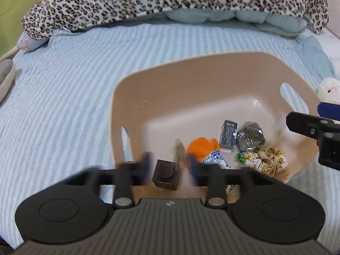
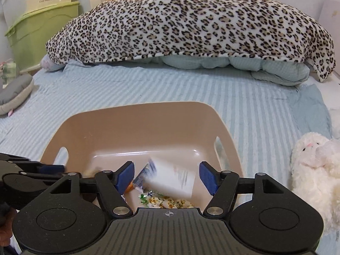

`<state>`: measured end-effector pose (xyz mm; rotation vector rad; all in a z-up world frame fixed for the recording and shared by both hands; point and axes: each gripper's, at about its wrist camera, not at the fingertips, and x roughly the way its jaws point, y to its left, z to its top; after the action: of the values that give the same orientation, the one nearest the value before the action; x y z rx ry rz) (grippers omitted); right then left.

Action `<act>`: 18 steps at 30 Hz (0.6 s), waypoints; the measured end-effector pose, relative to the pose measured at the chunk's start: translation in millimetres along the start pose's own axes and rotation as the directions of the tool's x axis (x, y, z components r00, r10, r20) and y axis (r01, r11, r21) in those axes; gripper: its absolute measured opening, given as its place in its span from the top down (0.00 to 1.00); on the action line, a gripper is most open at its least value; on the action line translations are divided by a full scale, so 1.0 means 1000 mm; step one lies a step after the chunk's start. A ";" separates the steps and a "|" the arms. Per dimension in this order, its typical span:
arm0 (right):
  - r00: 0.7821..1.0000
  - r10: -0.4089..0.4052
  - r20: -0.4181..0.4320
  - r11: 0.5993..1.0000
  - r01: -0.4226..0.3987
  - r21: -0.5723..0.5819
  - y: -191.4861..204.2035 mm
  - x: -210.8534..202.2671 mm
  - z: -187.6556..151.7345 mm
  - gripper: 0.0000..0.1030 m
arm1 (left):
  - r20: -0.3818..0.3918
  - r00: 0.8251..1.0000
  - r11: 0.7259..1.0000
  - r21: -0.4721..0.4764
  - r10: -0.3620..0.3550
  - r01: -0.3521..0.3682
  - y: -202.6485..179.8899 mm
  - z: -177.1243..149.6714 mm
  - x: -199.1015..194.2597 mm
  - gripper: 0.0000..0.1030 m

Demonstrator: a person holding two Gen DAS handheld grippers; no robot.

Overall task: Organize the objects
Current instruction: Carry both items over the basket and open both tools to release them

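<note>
Evidently both grippers hang over the beige basket, the collecting point on the striped bedsheet. Left gripper: fingers apart, blurred, a dark wooden box between them but unclamped, probably being dropped. Right gripper: fingers wide apart, a blurred white packet loose ahead. Beyond the left fingertips lie an orange item, small carton and herb bag. Farther off: leopard-print blanket; rightward, plush lamb.
</note>
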<state>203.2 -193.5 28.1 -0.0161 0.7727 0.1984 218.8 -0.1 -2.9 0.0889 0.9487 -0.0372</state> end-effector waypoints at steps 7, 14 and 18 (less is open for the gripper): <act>0.999 -0.001 0.038 1.000 0.001 -0.011 0.000 -0.040 -0.009 0.22 | 0.100 0.995 0.999 0.022 0.029 -0.031 0.000 -0.009 -0.048 0.29; 0.999 -0.002 0.037 1.000 0.003 -0.015 0.009 -0.080 -0.035 0.22 | 0.115 0.993 1.000 -0.001 -0.009 0.009 0.007 -0.028 -0.085 0.26; 0.999 0.004 0.049 1.000 -0.005 0.002 0.015 -0.102 -0.050 0.22 | 0.132 0.991 1.000 -0.002 -0.015 0.015 0.010 -0.042 -0.106 0.26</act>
<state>94.6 -201.0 63.6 -0.0074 0.7238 0.2016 124.1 12.5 59.2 0.0756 0.8167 -0.0549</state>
